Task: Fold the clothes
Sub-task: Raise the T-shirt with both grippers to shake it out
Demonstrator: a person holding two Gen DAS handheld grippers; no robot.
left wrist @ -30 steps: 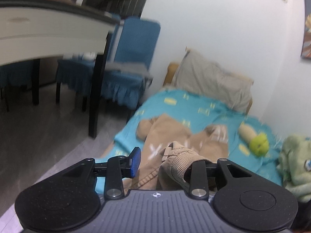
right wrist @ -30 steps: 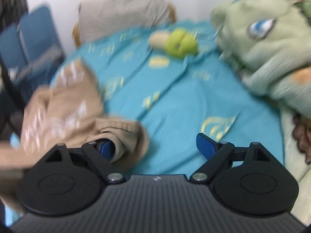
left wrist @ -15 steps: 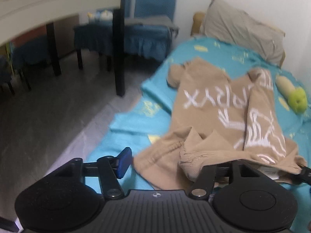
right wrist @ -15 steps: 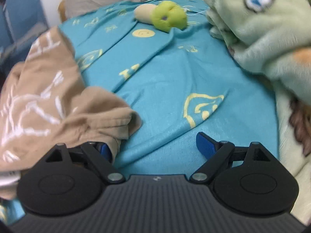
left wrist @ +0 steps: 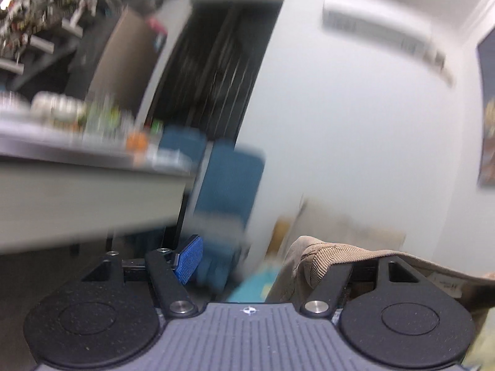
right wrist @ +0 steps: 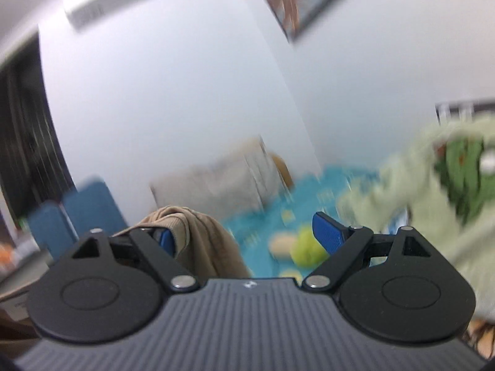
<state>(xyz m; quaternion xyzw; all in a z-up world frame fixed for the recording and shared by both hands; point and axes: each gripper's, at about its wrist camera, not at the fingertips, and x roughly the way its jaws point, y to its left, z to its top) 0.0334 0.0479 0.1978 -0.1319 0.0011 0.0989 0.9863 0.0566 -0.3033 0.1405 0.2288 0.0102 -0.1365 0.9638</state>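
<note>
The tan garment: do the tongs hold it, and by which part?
Neither closes on it. The tan garment hangs by its ribbed hem over one finger of the open left tongs and of the open right tongs.

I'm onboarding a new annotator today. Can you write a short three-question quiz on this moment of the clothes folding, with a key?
1. True or false: the tan garment is draped over one finger of the left gripper.
2. Multiple choice: in the right wrist view, which finger of the right gripper does the tan garment cover? A) the one on the left of the picture B) the one on the right of the picture C) neither
3. Fill in: the yellow-green toy lies on a ____ coloured bed sheet.

Key: 1 true; 2 A; 3 turquoise. Both views are blurred, and the fingers of each gripper stand wide apart.
</note>
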